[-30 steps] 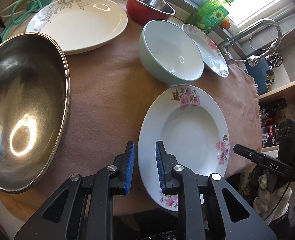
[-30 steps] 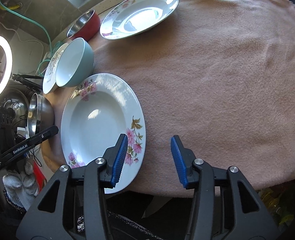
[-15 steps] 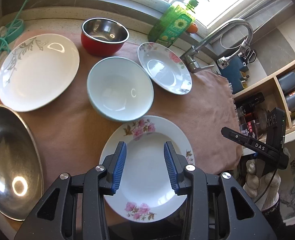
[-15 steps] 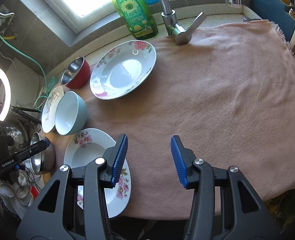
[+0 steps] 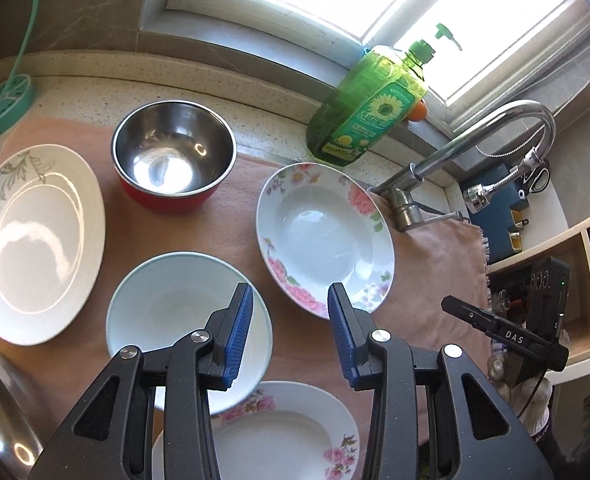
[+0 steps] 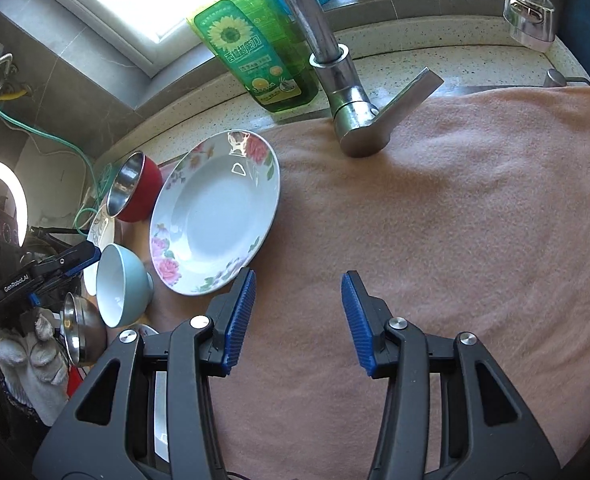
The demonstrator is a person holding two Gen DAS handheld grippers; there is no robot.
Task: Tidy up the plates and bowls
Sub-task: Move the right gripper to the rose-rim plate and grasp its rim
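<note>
Three plates (image 5: 325, 236) and two bowls (image 5: 173, 148) lie upright, apart.

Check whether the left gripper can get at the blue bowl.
Probably yes: the left gripper is open and empty, hanging right over the blue bowl, whose rim lies bare on the cloth, nothing stacked inside.

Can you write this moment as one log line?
left gripper: jaws open, empty | right gripper: jaws open, empty | flowered plate: on cloth
</note>
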